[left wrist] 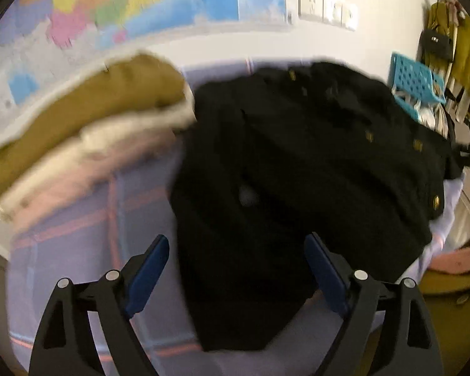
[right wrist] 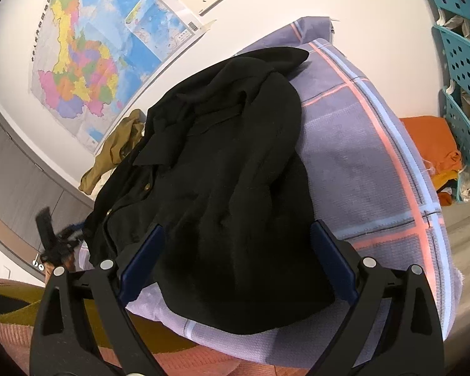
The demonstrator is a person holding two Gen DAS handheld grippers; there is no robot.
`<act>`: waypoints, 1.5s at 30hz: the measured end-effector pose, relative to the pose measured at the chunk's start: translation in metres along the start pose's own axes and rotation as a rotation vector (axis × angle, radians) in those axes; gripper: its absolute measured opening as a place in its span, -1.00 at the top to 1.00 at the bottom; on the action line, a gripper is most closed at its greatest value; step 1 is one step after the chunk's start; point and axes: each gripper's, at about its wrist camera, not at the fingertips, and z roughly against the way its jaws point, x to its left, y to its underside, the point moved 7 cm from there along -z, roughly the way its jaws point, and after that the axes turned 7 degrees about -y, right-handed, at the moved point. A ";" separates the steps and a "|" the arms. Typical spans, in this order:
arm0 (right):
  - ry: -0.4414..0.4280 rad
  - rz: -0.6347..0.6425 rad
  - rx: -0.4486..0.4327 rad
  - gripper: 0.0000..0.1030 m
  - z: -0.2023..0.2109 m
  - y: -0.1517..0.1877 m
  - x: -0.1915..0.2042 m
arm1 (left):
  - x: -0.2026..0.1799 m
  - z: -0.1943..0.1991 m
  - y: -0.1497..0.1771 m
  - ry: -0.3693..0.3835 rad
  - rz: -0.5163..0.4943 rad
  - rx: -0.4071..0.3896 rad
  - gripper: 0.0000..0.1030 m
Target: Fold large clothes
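A large black coat (left wrist: 297, 163) with gold buttons lies spread on a purple plaid bed cover (left wrist: 78, 235). It also shows in the right wrist view (right wrist: 222, 172) on the cover (right wrist: 354, 144). My left gripper (left wrist: 236, 269) is open, its blue pads on either side of the coat's near edge, above it. My right gripper (right wrist: 236, 257) is open over the coat's near end, holding nothing. The left gripper also shows at the far left of the right wrist view (right wrist: 47, 228), beside the coat's edge.
A pile of folded garments, olive on top of cream and pink (left wrist: 87, 119), sits on the bed to the left. A blue perforated rack (right wrist: 460, 72) with clothes stands right. An orange cloth (right wrist: 429, 138) lies beside the bed. A map (right wrist: 87, 62) hangs on the wall.
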 end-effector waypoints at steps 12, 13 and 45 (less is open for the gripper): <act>0.013 0.036 -0.015 -0.75 0.002 0.003 0.003 | 0.122 0.038 -0.022 -0.610 0.216 -0.029 0.07; 0.028 0.041 -0.017 -0.75 0.002 0.003 0.002 | 0.120 0.040 -0.020 -0.627 0.198 -0.029 -0.11; -0.274 0.076 -0.219 0.88 0.070 -0.036 0.085 | -0.020 0.094 -0.026 0.378 0.134 -0.066 0.86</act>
